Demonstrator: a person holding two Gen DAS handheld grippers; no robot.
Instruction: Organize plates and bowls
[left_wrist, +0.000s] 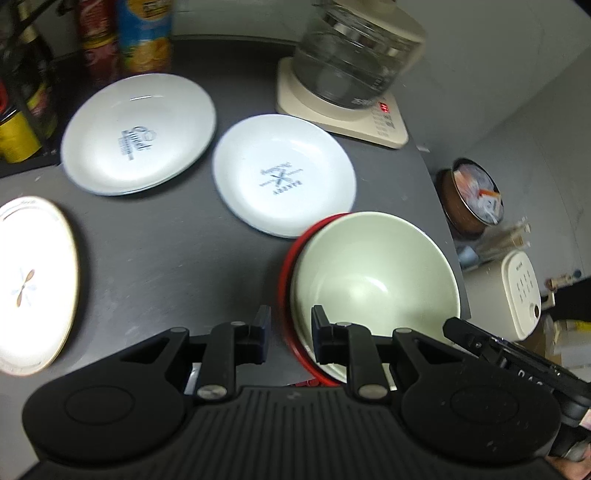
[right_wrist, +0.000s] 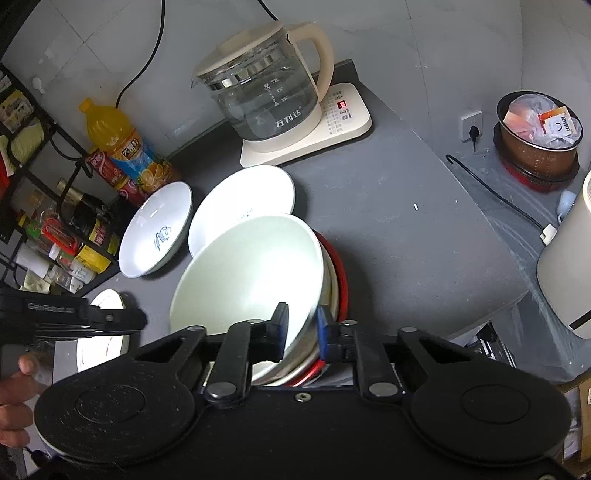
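Because glazed tableware is rigid, smooth and breakable, each piece is best taken by its rim, with the fingers closed across the wall, and set down without a drop; this is a judgement from appearance only. At the far left of the left wrist view, a gold-rimmed plate (left_wrist: 33, 284) with a small propeller-like motif lies flat on the dark grey countertop (left_wrist: 177, 240) and is strongly overexposed. Further right and toward the back, a white plate with a blue logo (left_wrist: 138, 134) lies flat; a second rim seems to show beneath it, though this cannot be confirmed. Just beside it lies a white plate with a crossed-utensil print (left_wrist: 284, 175), its near edge partly covered by the bowls. The left gripper (left_wrist: 289, 338) is seen with its jaws parted on either side of the red bowl's rim; whether the pads are in contact cannot be told. The pale green bowl (left_wrist: 373, 273) sits tilted inside the red bowl (left_wrist: 286, 273) at the counter's right front edge. A moderate weight and a slippery glaze are to be expected. In the right wrist view, the right gripper (right_wrist: 302, 332) is closed across the green bowl's near wall, one pad inside and one outside. A glass kettle (right_wrist: 266, 99) stands on its base at the back.
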